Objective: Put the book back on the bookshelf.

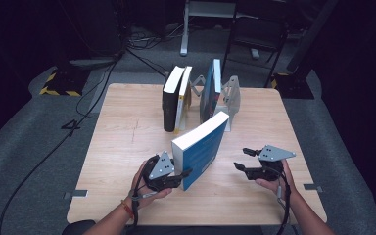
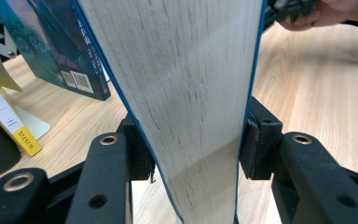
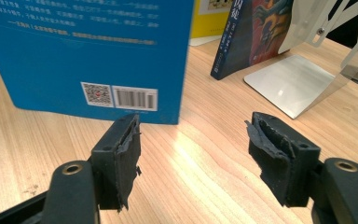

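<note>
Black jaws of the left gripper (image 2: 193, 154) press against both covers of a thick blue book (image 2: 186, 93), its pale page edge rising between them, so this claw is clamped on the book. From the high view the left gripper (image 1: 176, 175) holds that book (image 1: 201, 147) at its lower near corner, and the book stands tilted on the wooden table (image 1: 127, 127), leaning up and away from the claw toward the far side. Well to the side of it, the right gripper (image 3: 193, 158) has its jaws spread wide with nothing between them but bare tabletop; in the high view it (image 1: 242, 159) hovers beside the book without touching it. Beyond the right claw, the blue back cover (image 3: 98, 51) with its barcode faces the camera. Farther off stand a dark book (image 1: 170, 100) and a white-and-yellow book (image 1: 183, 98) leaning together, and another blue book (image 1: 210, 90) propped against a metal bookend (image 1: 230, 95).
</note>
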A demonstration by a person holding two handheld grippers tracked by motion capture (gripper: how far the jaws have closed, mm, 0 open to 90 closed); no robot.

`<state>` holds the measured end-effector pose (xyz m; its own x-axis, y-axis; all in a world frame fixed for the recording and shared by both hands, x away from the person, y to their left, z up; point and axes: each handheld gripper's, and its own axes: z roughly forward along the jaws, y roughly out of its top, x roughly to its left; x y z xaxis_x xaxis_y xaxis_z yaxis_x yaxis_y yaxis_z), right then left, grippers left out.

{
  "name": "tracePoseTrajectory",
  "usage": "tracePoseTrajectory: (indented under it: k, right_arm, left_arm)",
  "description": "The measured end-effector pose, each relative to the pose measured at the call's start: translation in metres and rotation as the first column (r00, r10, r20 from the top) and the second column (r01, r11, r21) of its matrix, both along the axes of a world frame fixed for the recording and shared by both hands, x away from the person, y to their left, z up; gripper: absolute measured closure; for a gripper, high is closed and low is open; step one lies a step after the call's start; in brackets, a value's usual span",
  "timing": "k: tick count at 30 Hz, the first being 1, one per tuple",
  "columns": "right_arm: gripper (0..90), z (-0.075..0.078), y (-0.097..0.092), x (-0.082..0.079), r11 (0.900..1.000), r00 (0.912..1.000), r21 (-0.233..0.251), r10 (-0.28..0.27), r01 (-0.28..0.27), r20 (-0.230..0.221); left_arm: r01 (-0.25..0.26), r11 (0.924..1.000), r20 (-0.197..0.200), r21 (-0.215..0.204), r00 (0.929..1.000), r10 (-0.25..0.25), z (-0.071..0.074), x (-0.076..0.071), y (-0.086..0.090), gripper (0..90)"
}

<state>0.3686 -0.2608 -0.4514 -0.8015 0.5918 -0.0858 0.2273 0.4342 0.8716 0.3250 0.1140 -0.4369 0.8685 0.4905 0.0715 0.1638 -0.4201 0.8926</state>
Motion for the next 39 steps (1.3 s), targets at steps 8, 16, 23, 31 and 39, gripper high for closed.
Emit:
tracePoseTrajectory:
  k: [8,16,23,31,39]
  right_arm:
    - [35.6,0.002,0.003,0.001,0.9995,0.9998,0.025,0.020,-0.020,-0.003]
    - [35.6,0.004,0.008,0.005,0.9992,0.9993,0.018,0.037,-0.036,-0.012]
    - [32.3,0.025,0.012,0.015,0.9967,0.9974,0.038,0.072,-0.071,-0.009]
    - [29.0,0.045,0.026,0.019,0.9886,0.9897,0.045,0.143,-0.143,0.008]
    - [24.0,0.070,0.052,0.026,0.9622,0.9635,0.055,0.265,-0.267,0.037]
  left_arm:
    - [-0.005,0.9972,0.015,-0.075,0.9999,0.006,0.011,0.007,0.012,48.3]
    - [-0.048,0.9882,0.021,-0.146,0.9985,0.051,0.038,0.014,-0.004,38.1]
    - [0.028,0.9876,0.022,-0.154,0.9994,-0.025,0.047,0.018,-0.010,58.2]
    - [0.155,0.9766,-0.008,-0.149,0.9874,-0.158,0.050,0.014,0.000,59.1]
    - [0.208,0.9655,-0.037,-0.156,0.9755,-0.217,0.051,0.020,0.019,58.7]
